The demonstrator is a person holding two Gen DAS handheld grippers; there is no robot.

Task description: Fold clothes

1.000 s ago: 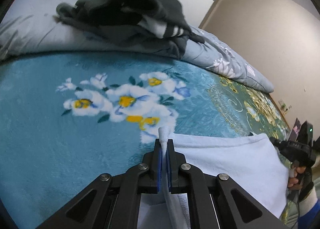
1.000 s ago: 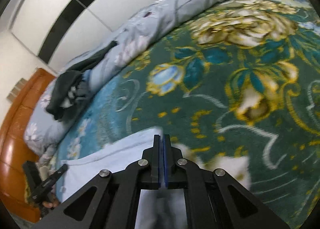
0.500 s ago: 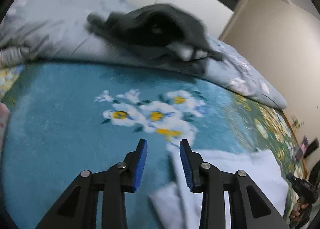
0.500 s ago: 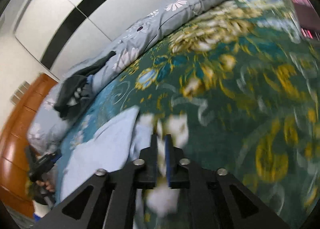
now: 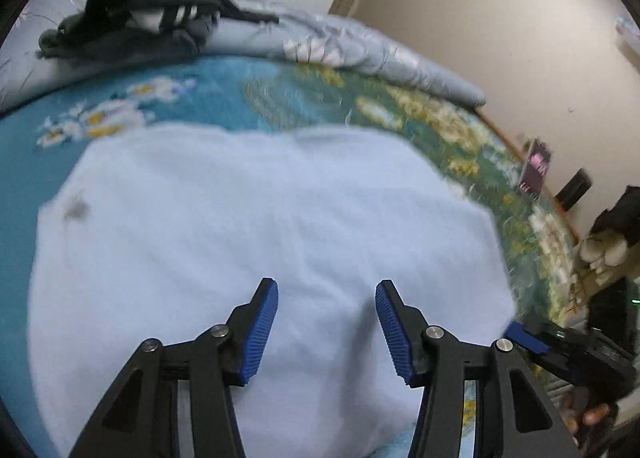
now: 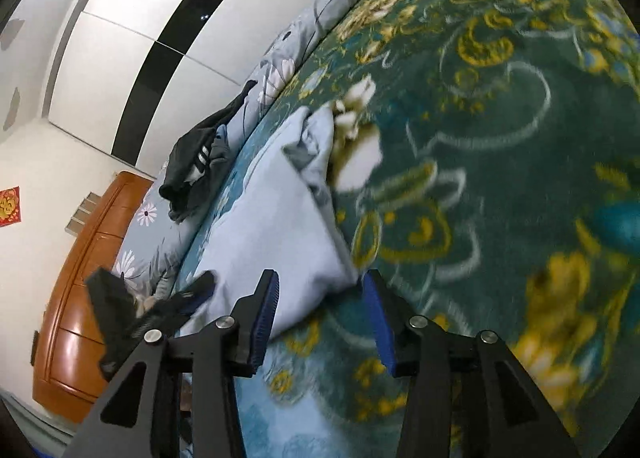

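Item: pale blue garment [image 5: 256,225]. Lies spread on the bed, on the floral blanket [image 5: 224,93], directly ahead of and below the left gripper [image 5: 326,322]. It appears doubled over. The surface is mostly smooth, with one small dark mark toward the far left of the jaws. In the right wrist view the same garment [image 6: 264,234] runs away from the jaws as a long folded panel, bunched and creased at its far end. Judged: one fold is laid down, and the flat placement is there to make the next crease easy.

Left gripper: jaws wide apart, holding nothing, poised above the near edge of the garment. Whether the tips touch the cloth cannot be told. Judged: it stands unclamped so that a fresh hold can be chosen.

Right gripper [image 6: 322,318]: jaws wide apart, nothing clamped. The near corner of the garment sits between the tips. Judged: it is placed to take that corner, or has let it lie. In the left wrist view this gripper [image 5: 560,354] shows just right of the jaws, at the garment's right edge.

Dark clothing pile [image 5: 136,25]: far ahead of the left jaws, heaped on the grey flowered quilt [image 5: 380,53], well apart from the garment. Judged: set aside, awaiting folding.

Wooden headboard [image 6: 80,286]: left of the right jaws, beyond the bed edge.
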